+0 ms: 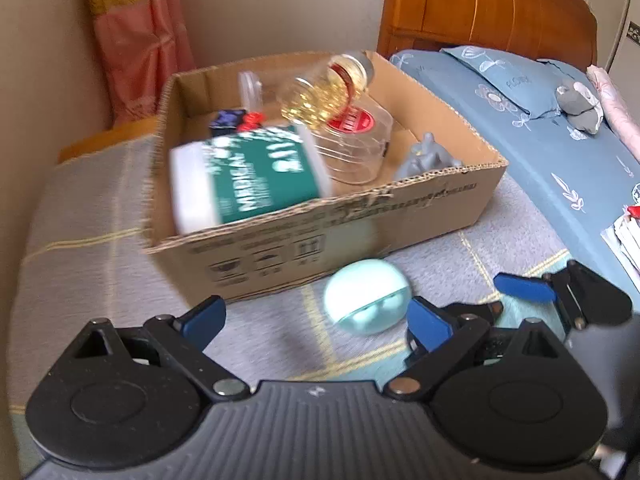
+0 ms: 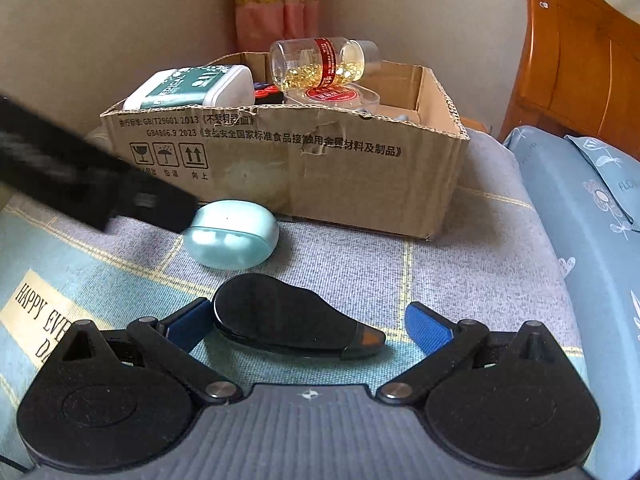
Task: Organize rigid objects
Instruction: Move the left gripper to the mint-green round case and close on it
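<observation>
A cardboard box (image 1: 360, 216) (image 2: 360, 168) stands on a checked cloth. It holds a green and white medical tub (image 1: 244, 172) (image 2: 188, 86), a clear bottle of gold capsules (image 1: 324, 88) (image 2: 320, 60), a clear red-lidded jar (image 1: 356, 140) and a grey figurine (image 1: 426, 156). A mint earbud case (image 1: 368, 296) (image 2: 231, 234) lies in front of the box. My left gripper (image 1: 316, 320) is open just before the case; in the right wrist view it shows as a black blur (image 2: 92, 188). My right gripper (image 2: 308, 324) is open around a flat black teardrop device (image 2: 288, 326) on the cloth.
A bed with a blue sheet (image 1: 560, 152) and wooden headboard (image 1: 488, 8) lies to the right, with a grey plush toy (image 1: 580, 104) on it. A pink curtain (image 1: 136, 40) hangs behind the box. My right gripper's fingers (image 1: 524, 288) show at the left view's right edge.
</observation>
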A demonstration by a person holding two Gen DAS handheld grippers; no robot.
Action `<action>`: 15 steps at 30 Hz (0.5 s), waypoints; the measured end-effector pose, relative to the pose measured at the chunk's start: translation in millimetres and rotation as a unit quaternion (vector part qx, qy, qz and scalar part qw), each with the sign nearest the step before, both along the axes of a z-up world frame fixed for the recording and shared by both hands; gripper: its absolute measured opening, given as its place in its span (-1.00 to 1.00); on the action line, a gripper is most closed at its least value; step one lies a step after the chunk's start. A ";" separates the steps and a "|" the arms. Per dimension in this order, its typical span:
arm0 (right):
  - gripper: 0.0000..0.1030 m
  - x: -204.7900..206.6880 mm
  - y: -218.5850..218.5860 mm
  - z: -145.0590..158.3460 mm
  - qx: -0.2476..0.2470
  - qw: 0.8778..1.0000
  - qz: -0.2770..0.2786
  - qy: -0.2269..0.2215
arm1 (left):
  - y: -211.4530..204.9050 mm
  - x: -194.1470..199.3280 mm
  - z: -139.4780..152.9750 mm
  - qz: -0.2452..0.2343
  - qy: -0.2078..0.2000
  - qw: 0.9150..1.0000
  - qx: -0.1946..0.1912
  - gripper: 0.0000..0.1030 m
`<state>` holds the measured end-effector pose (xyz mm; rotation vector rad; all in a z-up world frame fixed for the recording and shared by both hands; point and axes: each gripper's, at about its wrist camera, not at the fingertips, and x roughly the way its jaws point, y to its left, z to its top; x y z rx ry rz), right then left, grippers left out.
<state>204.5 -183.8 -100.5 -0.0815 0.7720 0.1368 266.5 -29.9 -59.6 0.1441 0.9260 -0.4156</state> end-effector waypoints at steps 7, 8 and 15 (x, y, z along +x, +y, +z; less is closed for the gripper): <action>1.00 -4.1 -1.3 0.5 0.002 1.000 0.015 -0.004 | -27.6 17.7 -23.4 0.019 0.021 1.000 0.003 0.88; 1.00 -4.3 -1.1 0.8 0.002 1.000 0.016 -0.004 | -30.2 19.6 -26.6 0.023 0.026 0.999 0.003 0.88; 1.00 -10.9 0.8 1.7 0.002 1.000 0.019 -0.006 | -36.3 12.7 -38.5 0.031 0.012 0.999 0.035 0.92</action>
